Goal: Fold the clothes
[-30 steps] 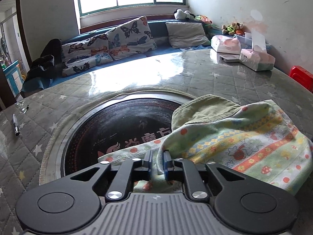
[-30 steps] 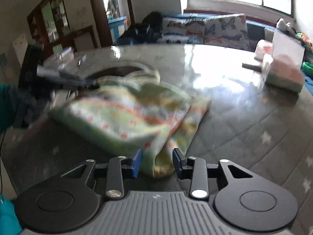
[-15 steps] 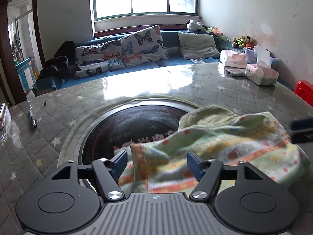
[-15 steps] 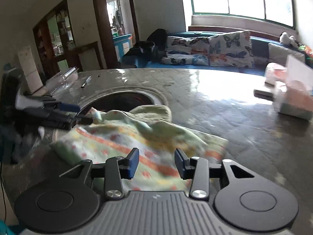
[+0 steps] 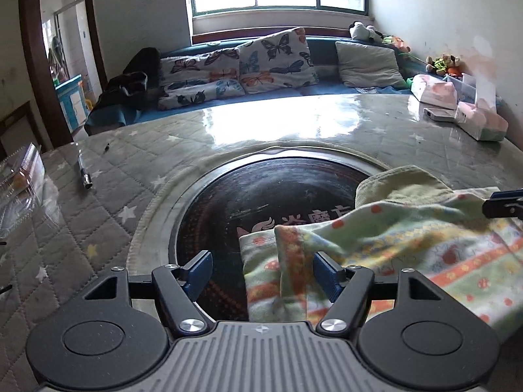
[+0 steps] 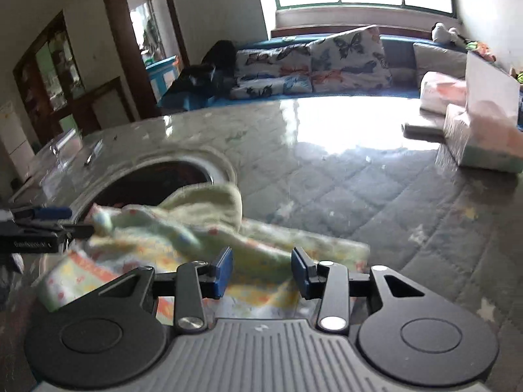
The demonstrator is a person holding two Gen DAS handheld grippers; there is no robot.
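Note:
A small pale-green garment (image 5: pixel 408 238) with coloured stripes and an olive ribbed edge lies on the round table, partly over its dark centre disc (image 5: pixel 261 196). My left gripper (image 5: pixel 263 272) stands open and wide at the garment's left edge. The folded edge lies between the fingers, close to the right pad, and neither pad presses on it. In the right wrist view the garment (image 6: pixel 183 228) looks blurred. My right gripper (image 6: pixel 261 272) is open just above its near right part. Each gripper shows in the other's view: the right gripper (image 5: pixel 503 202) and the left gripper (image 6: pixel 49 219).
A grey quilted cover with stars (image 5: pixel 98 228) lies under glass on the table. A pen (image 5: pixel 84 173) and a clear plastic box (image 5: pixel 19 189) sit at the left. Tissue packs (image 5: pixel 480 124) stand at the far right. A sofa with butterfly cushions (image 5: pixel 271 62) runs behind the table.
My left gripper has let go of the garment's edge and spread wide, and the cloth has dropped flat. My right gripper has widened a little and drifted sideways over the garment.

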